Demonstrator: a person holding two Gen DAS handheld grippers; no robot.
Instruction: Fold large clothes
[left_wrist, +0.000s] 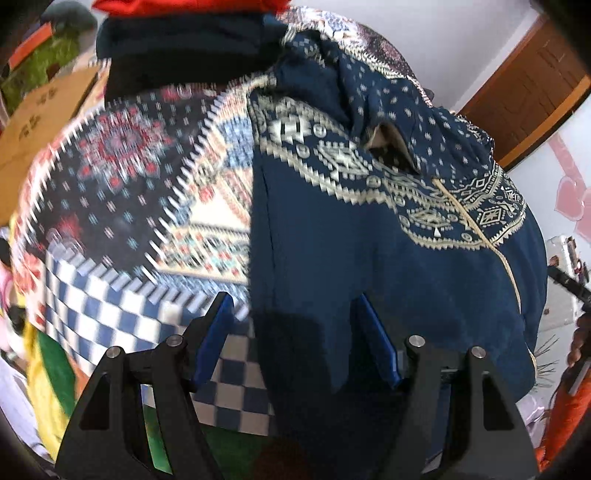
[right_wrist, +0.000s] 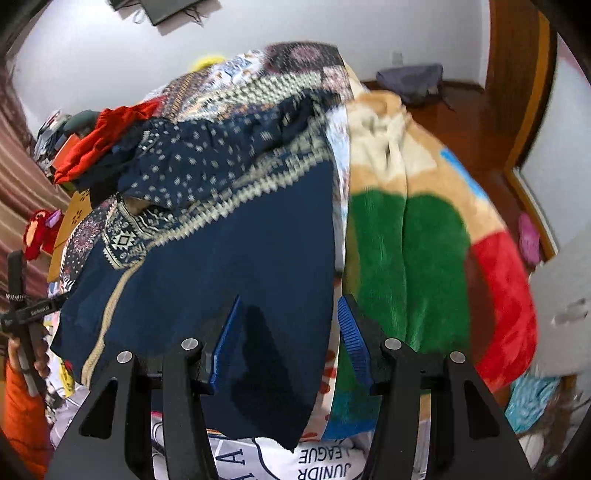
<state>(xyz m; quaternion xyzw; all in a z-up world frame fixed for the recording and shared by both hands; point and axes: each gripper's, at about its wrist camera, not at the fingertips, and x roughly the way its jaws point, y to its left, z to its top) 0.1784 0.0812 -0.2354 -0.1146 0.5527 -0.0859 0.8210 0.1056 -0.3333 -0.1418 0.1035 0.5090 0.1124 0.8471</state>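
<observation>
A large navy garment (left_wrist: 332, 266) with a cream patterned yoke and cream cord lies spread over a patterned bedspread (left_wrist: 140, 192). My left gripper (left_wrist: 295, 325) is open, its blue pads (left_wrist: 218, 332) either side of the garment's lower left corner. In the right wrist view the same navy garment (right_wrist: 240, 258) shows, and my right gripper (right_wrist: 291, 325) is open with the garment's lower right corner between its pads (right_wrist: 351, 332). The cloth hangs loose between both pairs of fingers.
A red cloth (right_wrist: 107, 140) and a dark cloth (left_wrist: 184, 48) lie piled at the far end. A green, red and tan fleece blanket (right_wrist: 424, 258) lies right of the garment. A cardboard box (left_wrist: 40, 118) stands at the left. A white printed garment (right_wrist: 314, 458) lies below.
</observation>
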